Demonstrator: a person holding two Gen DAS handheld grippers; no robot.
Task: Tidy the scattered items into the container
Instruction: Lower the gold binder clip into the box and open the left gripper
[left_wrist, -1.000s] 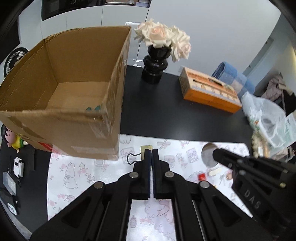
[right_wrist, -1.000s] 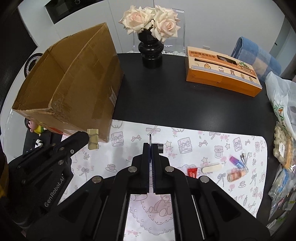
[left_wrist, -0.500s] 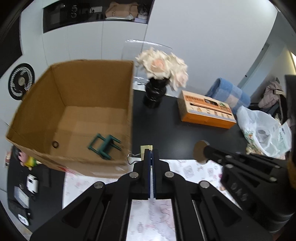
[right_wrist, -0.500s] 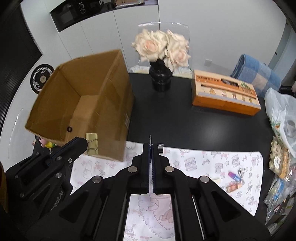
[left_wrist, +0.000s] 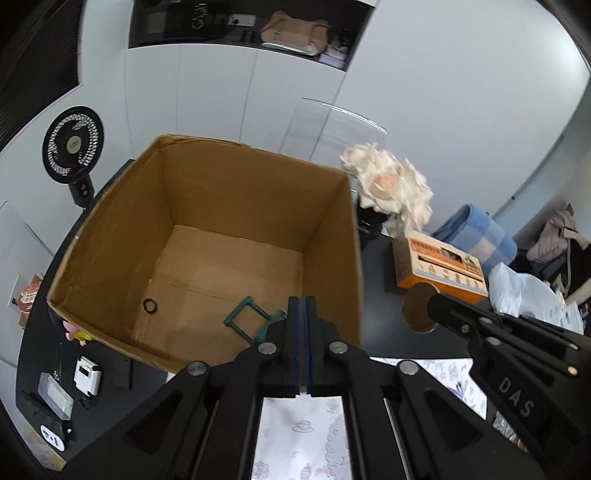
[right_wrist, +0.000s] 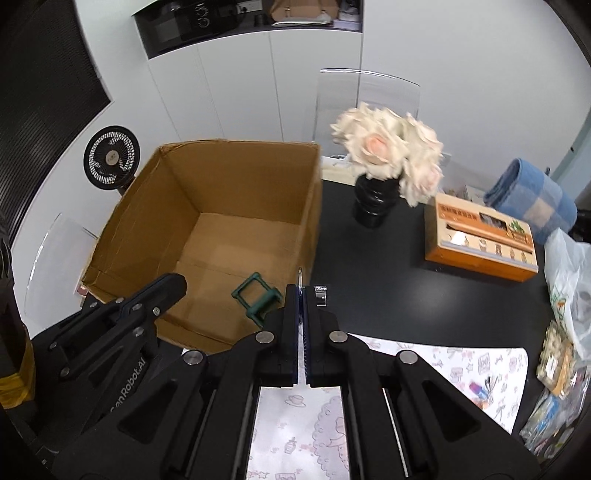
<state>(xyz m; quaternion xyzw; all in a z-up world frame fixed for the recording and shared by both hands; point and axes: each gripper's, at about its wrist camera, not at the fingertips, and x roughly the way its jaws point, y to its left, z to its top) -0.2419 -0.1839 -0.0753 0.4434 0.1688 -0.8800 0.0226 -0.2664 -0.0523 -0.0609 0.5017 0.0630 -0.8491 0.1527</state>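
Tools over open cardboard box (left_wrist: 207, 236).
Left tool (left_wrist: 305, 301) closed, nothing visible in it; right tool (right_wrist: 303, 291) pinches thin metal piece (right_wrist: 320, 294).

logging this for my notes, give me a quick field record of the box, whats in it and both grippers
container: cardboard box, top open
inside box: green frame piece; black ring
left gripper: shut, nothing visible in it, at the box's near wall
right gripper: shut on round flat disc, beside the box
still out: small items on patterned mat
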